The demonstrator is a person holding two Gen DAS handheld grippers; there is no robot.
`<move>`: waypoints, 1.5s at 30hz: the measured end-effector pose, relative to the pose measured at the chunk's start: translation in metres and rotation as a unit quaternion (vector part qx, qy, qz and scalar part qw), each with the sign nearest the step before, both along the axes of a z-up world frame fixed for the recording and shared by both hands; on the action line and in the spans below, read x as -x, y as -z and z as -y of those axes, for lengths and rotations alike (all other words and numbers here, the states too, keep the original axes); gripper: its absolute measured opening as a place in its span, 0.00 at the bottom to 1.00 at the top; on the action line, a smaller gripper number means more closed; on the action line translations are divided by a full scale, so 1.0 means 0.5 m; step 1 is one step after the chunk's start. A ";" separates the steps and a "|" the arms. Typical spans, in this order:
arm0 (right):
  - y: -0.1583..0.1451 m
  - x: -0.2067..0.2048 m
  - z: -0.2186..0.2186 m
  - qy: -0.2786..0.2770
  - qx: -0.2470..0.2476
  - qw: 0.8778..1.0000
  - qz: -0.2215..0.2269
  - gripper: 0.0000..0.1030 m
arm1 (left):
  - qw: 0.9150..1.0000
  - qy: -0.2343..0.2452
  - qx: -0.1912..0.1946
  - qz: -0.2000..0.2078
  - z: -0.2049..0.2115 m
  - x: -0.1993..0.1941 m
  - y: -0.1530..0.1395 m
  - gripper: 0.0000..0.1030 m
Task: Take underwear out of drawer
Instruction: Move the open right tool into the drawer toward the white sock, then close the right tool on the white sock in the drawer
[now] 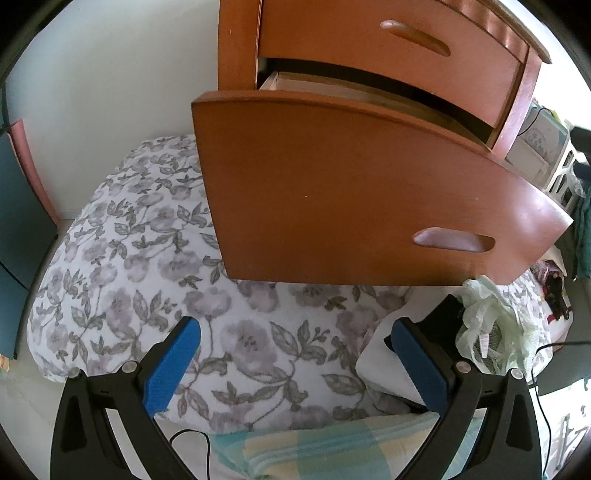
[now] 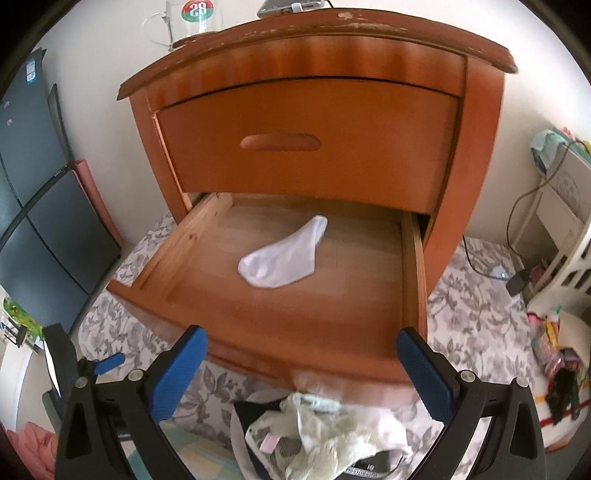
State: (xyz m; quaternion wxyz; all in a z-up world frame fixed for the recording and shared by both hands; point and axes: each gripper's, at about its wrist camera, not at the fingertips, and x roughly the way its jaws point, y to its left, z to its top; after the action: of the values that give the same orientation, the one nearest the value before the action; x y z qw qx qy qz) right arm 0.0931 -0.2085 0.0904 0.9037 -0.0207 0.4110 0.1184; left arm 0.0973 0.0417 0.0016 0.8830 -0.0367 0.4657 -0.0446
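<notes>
The lower drawer point(image 2: 288, 325) of the wooden nightstand point(image 2: 476, 155) is pulled out. One white, sock-shaped garment point(image 2: 280, 254) lies on its bare wooden floor. In the left wrist view I see only the drawer front point(image 1: 351, 192), from below and the left. Pale green lace underwear point(image 2: 317, 435) lies in a heap with black and white garments on the bedding below the drawer front; the heap point(image 1: 491, 325) also shows in the left wrist view. My right gripper point(image 2: 301, 336) is open in front of the drawer, above the heap. My left gripper point(image 1: 295, 328) is open over the bedding, holding nothing.
Floral bedding point(image 1: 147, 258) spreads under and around the nightstand. The upper drawer point(image 2: 306, 144) is shut. A glass mug point(image 2: 192, 22) stands on top. A dark cabinet point(image 2: 33, 206) is at the left, and a white shelf unit point(image 2: 561, 206) with cables at the right.
</notes>
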 end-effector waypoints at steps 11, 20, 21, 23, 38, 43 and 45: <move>0.029 -0.121 -0.042 -0.017 0.009 0.999 -0.030 1.00 | 1.000 -0.001 0.004 -0.004 -0.009 -0.037 0.034 1.00; 0.074 -0.207 -0.084 -0.034 0.023 0.997 -0.067 1.00 | 1.000 0.000 0.014 -0.019 -0.013 -0.056 0.069 1.00; 0.077 -0.214 -0.089 -0.036 0.027 0.997 -0.070 1.00 | 1.000 0.000 0.015 -0.021 -0.014 -0.057 0.073 1.00; 0.087 -0.231 -0.099 -0.042 0.031 0.995 -0.080 1.00 | 1.000 0.001 0.018 -0.024 -0.015 -0.059 0.078 1.00; 0.145 -0.312 -0.157 -0.071 0.054 0.987 -0.134 1.00 | 0.999 -0.016 0.027 -0.039 -0.042 -0.070 0.111 1.00; 0.152 -0.333 -0.181 -0.090 0.086 0.983 -0.136 1.00 | 0.998 -0.019 0.030 -0.045 -0.047 -0.073 0.121 1.00; 0.160 -0.344 -0.191 -0.098 0.095 0.980 -0.144 1.00 | 0.998 -0.019 0.032 -0.048 -0.048 -0.074 0.126 1.00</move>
State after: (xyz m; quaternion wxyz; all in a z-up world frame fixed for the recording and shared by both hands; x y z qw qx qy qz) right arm 0.2652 -0.1128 0.0103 0.8127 -0.1293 0.5426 0.1686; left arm 0.1344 0.0656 -0.0615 0.8587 -0.0754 0.5051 -0.0410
